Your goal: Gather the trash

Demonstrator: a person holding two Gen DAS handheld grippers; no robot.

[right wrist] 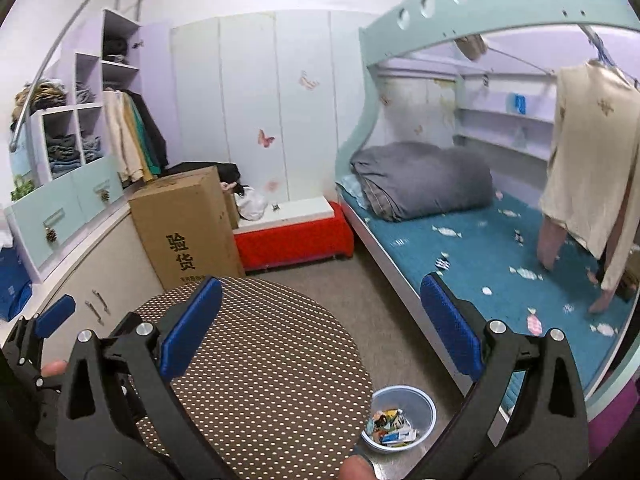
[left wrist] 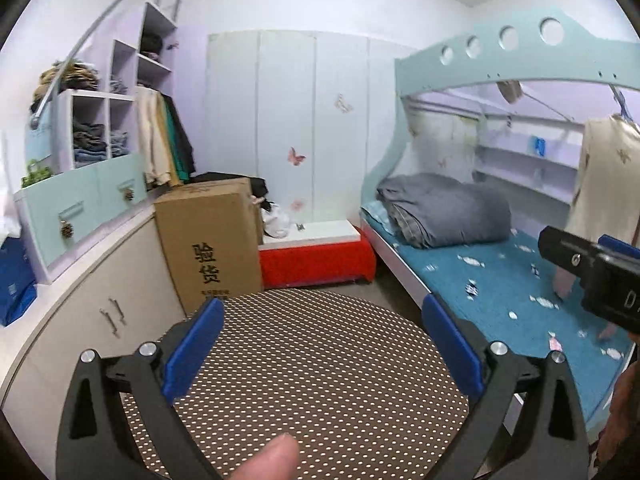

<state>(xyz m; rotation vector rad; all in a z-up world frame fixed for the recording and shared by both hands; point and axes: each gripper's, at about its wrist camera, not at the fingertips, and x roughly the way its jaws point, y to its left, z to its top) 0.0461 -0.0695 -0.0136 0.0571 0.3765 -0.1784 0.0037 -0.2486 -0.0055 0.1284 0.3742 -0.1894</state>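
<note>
Both blue-padded black grippers, left gripper (left wrist: 323,344) and right gripper (right wrist: 320,326), gape empty above the round brown white-dotted tabletop (right wrist: 264,364), whose curved edge overhangs a translucent plastic bin (right wrist: 404,420) of crumpled wrappers (right wrist: 390,426) on grey carpet (right wrist: 384,320).

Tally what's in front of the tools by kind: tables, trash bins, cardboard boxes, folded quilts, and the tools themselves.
Round dotted table: 1
Trash bin: 1
Cardboard box: 1
Grey folded quilt: 1
Tools: 2, left tool and right tool, both open
Total: 6
</note>
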